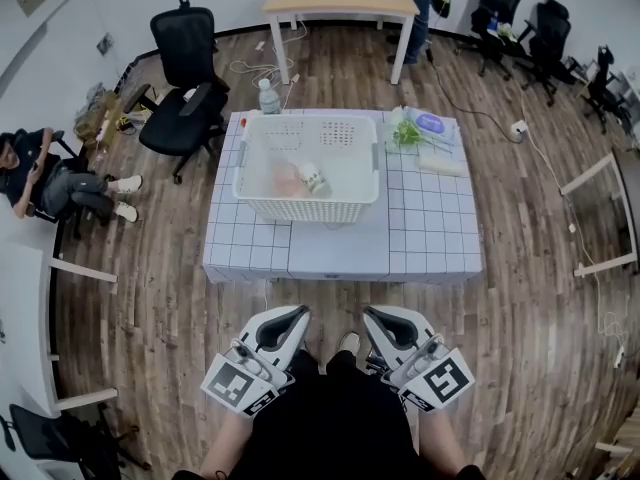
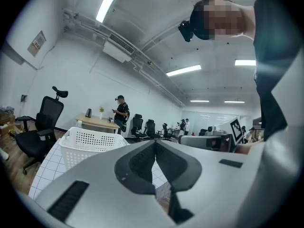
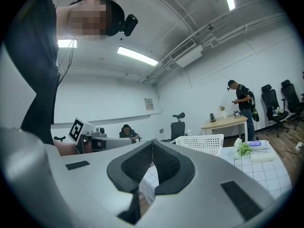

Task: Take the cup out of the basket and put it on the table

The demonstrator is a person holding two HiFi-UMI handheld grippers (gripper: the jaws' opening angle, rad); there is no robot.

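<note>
As head view shows, cup (image 1: 314, 179) in basket (image 1: 300, 208)

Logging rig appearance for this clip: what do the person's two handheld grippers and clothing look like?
The left tongs and right tongs each have glossy white shells, dark grey textured pads and a cube with black-and-white square markers. The person wears black clothing.

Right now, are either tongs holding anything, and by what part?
Nothing is held. The left tongs and right tongs are both shut and empty; the cup is inside the white basket.
</note>
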